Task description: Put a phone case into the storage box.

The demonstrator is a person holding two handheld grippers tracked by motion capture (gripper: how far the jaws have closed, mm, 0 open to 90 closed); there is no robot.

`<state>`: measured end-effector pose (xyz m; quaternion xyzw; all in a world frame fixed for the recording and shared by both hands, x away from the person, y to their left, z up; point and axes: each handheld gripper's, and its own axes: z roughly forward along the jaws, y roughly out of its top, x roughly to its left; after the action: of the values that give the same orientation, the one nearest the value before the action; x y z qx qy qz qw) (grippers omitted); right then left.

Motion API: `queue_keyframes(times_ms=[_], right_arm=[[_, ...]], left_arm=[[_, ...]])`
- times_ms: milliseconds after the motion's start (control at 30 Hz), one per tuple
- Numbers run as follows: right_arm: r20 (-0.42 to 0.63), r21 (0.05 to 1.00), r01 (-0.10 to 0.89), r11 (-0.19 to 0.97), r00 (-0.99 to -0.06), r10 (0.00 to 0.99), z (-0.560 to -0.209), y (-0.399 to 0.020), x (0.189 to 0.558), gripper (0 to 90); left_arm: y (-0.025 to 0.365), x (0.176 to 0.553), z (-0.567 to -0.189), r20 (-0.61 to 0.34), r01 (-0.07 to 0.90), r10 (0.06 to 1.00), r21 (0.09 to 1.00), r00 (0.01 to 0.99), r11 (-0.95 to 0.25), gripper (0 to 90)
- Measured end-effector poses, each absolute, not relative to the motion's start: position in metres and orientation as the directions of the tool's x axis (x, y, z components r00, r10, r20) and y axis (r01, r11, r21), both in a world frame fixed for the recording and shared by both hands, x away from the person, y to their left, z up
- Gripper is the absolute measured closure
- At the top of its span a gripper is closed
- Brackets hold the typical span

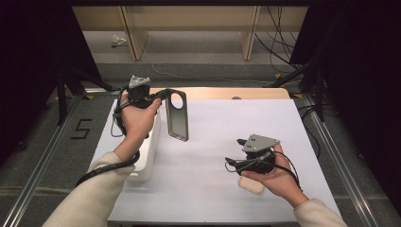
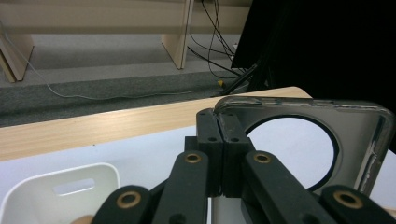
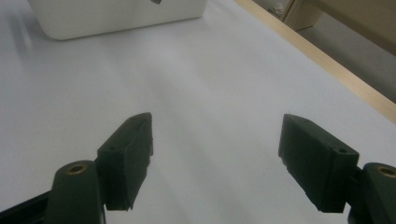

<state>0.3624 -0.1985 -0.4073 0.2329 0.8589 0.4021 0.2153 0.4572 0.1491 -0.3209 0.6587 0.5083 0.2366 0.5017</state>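
A grey phone case (image 1: pixel 177 115) is held above the white table (image 1: pixel 227 127) at 11 o'clock, pinched by the left gripper (image 2: pixel 219 135); the round cutout's rim is seen close in the left gripper view. The right gripper (image 3: pixel 217 158), at 4 o'clock, is spread wide and empty. A white bin (image 1: pixel 146 156) is seen at 9 o'clock.

Your sleeves are cream-coloured, entering from the bottom corners of the high view. Each black hand-held gripper, the left (image 1: pixel 165 92) and the right (image 1: pixel 235 152), carries a grey three-cornered plate on top and trails a black cable. Brass-coloured pivots stud the black linkage arms, and small screws sit in the blocky pads (image 3: pixel 128 156).
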Motion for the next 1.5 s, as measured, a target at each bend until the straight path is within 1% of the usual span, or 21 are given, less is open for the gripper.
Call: queue_keyframes(times_ms=[1033,1500], right_arm=[[-0.184,0.785,0.238,0.572,-0.792,0.582,-0.410,-0.203,0.364,27.2],[-0.188,0.782,0.239,0.575,-0.790,0.584,-0.411,-0.204,0.364,27.3]], left_arm=[[0.196,0.463,-0.308,-0.189,0.405,0.943,0.912,0.274,0.065,88.9],[0.210,0.468,-0.306,-0.159,0.394,0.959,0.917,0.232,0.057,88.9]])
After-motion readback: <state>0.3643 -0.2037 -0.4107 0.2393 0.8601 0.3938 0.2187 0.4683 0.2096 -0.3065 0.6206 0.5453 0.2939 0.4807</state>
